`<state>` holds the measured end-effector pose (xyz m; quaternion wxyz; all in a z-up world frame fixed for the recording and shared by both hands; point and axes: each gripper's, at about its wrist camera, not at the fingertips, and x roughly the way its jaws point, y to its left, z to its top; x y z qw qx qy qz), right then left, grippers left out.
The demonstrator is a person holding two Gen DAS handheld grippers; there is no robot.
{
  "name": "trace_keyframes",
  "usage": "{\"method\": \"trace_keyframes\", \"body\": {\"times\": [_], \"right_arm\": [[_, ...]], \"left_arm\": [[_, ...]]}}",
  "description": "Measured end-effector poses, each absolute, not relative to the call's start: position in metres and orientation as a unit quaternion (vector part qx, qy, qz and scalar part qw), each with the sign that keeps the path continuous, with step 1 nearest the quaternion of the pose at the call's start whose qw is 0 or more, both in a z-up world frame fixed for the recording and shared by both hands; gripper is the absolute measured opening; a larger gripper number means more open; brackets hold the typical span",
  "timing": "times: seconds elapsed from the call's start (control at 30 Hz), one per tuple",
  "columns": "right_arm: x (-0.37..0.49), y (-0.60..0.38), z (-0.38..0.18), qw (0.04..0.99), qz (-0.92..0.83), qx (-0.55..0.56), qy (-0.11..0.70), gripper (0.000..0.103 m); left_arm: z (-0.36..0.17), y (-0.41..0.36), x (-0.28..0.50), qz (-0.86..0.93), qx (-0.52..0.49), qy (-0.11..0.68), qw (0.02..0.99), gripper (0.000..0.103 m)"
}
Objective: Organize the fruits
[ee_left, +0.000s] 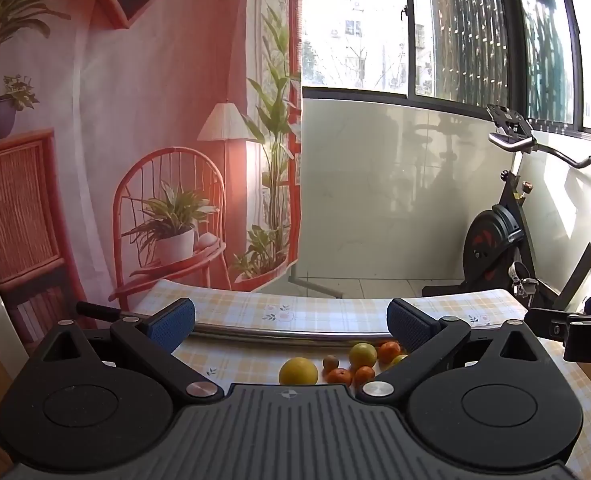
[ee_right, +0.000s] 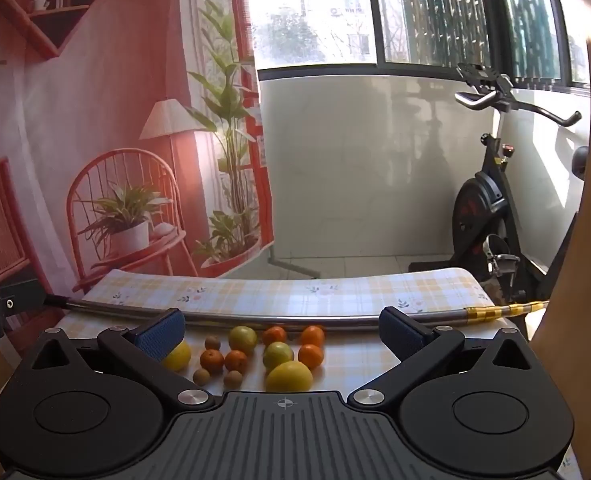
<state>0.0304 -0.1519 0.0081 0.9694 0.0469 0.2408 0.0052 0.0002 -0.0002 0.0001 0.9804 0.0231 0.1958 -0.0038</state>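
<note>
Loose fruits lie on a yellow checked tablecloth (ee_right: 347, 292). In the right wrist view I see a big yellow lemon (ee_right: 289, 376), a second lemon (ee_right: 178, 357) partly behind the left finger, several small oranges (ee_right: 310, 356), two green-yellow fruits (ee_right: 278, 354) and small brown fruits (ee_right: 201, 376). My right gripper (ee_right: 281, 330) is open and empty above them. In the left wrist view the same group appears, with a lemon (ee_left: 298, 371), oranges (ee_left: 339, 376) and a green-yellow fruit (ee_left: 362, 354). My left gripper (ee_left: 291, 322) is open and empty, to the left of the group.
A long metal rod (ee_right: 295, 318) with a yellow-taped end lies across the table just behind the fruits. An exercise bike (ee_right: 491, 208) stands beyond the table at right. A printed backdrop (ee_right: 115, 140) hangs behind the table at left.
</note>
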Motion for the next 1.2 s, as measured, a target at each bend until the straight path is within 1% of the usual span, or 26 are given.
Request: {"method": "trace_keyframes", "body": {"times": [0.33, 1.2], "right_arm": [[0.031, -0.152, 0.008, 0.969, 0.004, 0.044, 0.242, 0.103], [0.029, -0.154, 0.014, 0.97, 0.002, 0.045, 0.239, 0.103]], "left_arm": [[0.011, 0.0, 0.001, -0.008, 0.028, 0.191, 0.981, 0.103], [0.002, 0.0, -0.003, -0.009, 0.021, 0.184, 0.983, 0.103]]}}
